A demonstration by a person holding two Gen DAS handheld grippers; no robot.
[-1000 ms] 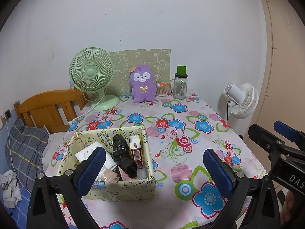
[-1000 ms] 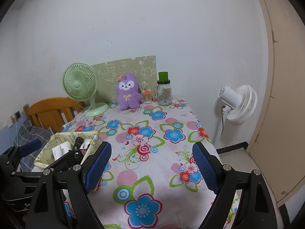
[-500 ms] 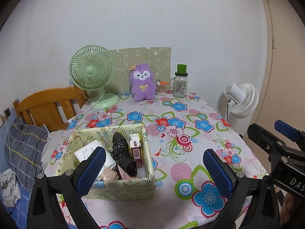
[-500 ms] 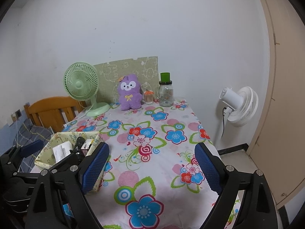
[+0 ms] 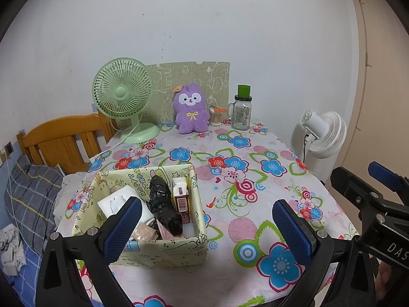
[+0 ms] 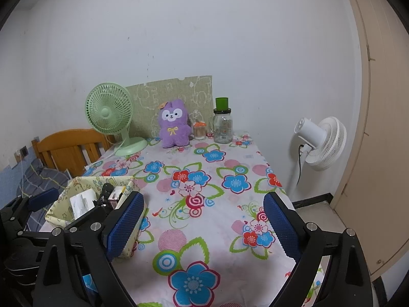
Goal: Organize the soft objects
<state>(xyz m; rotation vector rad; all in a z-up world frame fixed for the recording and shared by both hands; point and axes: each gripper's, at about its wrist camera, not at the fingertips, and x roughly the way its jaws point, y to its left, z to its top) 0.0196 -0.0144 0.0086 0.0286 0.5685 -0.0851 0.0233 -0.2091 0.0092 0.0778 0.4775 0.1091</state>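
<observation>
A purple plush toy (image 5: pixel 190 111) sits upright at the far edge of the flowered table (image 5: pixel 255 179), against a green panel; it also shows in the right wrist view (image 6: pixel 174 126). A pale yellow fabric box (image 5: pixel 143 215) stands at the near left, holding a black bundle, a small carton and white paper; it also shows in the right wrist view (image 6: pixel 84 199). My left gripper (image 5: pixel 207 230) is open and empty, above the table's near edge beside the box. My right gripper (image 6: pixel 204 226) is open and empty, to the right of the left one.
A green desk fan (image 5: pixel 125 102) stands at the far left of the table. A glass jar with a green lid (image 5: pixel 241 110) and a small orange-lidded pot (image 5: pixel 214 116) stand right of the plush. A white floor fan (image 5: pixel 322 133) is beyond the right edge, a wooden chair (image 5: pixel 61 140) on the left.
Both views have risen and pulled back slightly. Both grippers stay open and empty. Nothing on the table has moved.
</observation>
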